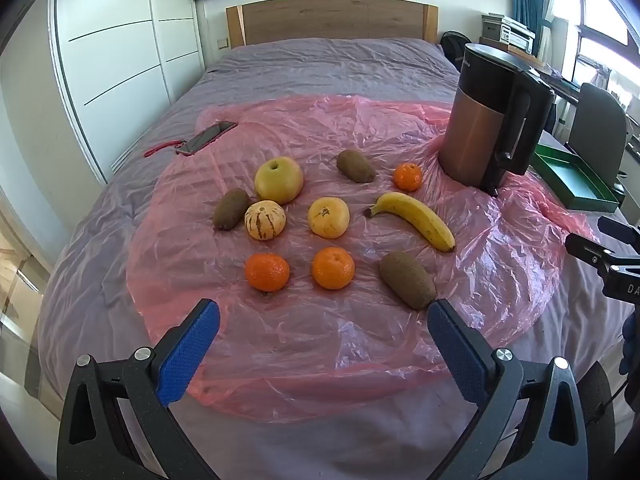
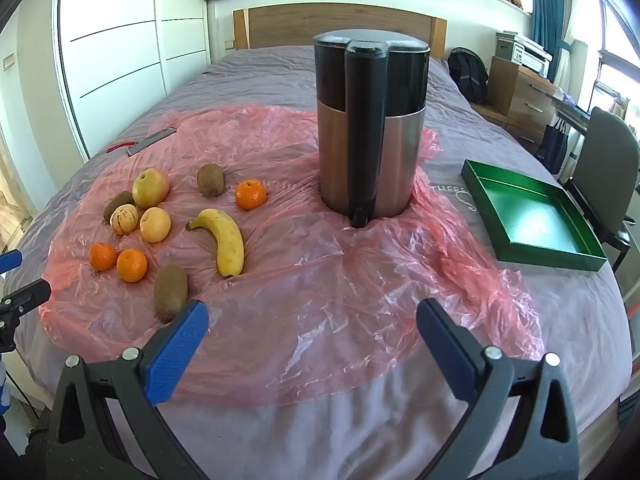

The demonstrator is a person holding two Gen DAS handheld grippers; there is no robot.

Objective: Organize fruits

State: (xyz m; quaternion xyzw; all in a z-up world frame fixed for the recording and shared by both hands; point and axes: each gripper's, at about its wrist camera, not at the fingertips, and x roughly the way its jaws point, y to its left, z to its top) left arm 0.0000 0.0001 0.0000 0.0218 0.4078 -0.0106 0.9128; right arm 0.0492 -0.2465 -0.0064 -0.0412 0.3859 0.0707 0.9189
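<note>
Several fruits lie on a pink plastic sheet (image 1: 320,128) spread over a bed. In the left wrist view I see a yellow apple (image 1: 279,179), a striped melon-like fruit (image 1: 265,220), a pale yellow citrus (image 1: 329,217), a banana (image 1: 416,219), three mandarins (image 1: 267,272) (image 1: 333,267) (image 1: 407,177) and three kiwis (image 1: 407,280) (image 1: 231,208) (image 1: 355,165). My left gripper (image 1: 324,312) hangs open just short of the fruits, nothing between its blue pads. My right gripper (image 2: 312,312) is open over bare plastic, the nearest kiwi (image 2: 171,292) beside its left finger. A green tray (image 2: 532,216) lies empty at the right.
A tall copper and black kettle (image 2: 370,128) stands on the sheet between the fruits and the tray. A phone (image 1: 208,138) with a red strap lies at the sheet's far left. A chair (image 2: 608,176) and drawers stand beside the bed on the right.
</note>
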